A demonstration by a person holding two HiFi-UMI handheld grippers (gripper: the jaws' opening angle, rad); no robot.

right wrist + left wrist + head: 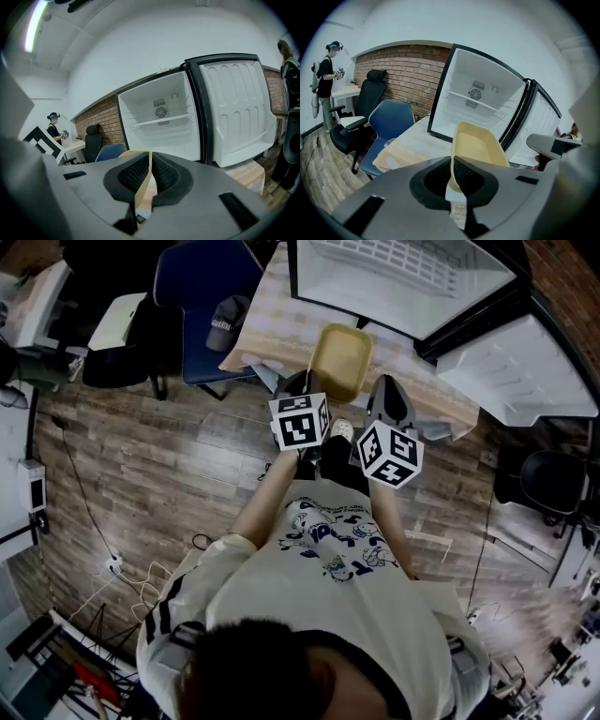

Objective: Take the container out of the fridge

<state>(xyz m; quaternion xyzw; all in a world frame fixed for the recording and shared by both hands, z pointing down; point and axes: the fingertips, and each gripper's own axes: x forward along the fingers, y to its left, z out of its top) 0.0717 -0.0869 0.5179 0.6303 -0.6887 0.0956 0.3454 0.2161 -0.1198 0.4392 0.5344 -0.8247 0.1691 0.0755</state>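
An empty yellow container (pixel 343 358) hangs over the cloth-covered table (pixel 272 329), in front of the open white fridge (pixel 398 277). My left gripper (pixel 304 386) is shut on the container's near left rim, and my right gripper (pixel 386 396) is shut on its near right rim. In the left gripper view the container (pixel 477 146) stretches away from the left gripper (pixel 452 171) toward the fridge (pixel 478 101). In the right gripper view only the container's thin edge (pixel 140 194) shows, pinched in the right gripper (pixel 150 173). The fridge (pixel 161 119) holds only a bare shelf.
The fridge door (pixel 514 367) stands swung open to the right. A blue chair (pixel 202 292) with a cap (pixel 223 324) on it is left of the table, with a black office chair (pixel 365 101) beyond. A person (pixel 326 75) stands far left. Cables (pixel 141 577) lie on the wood floor.
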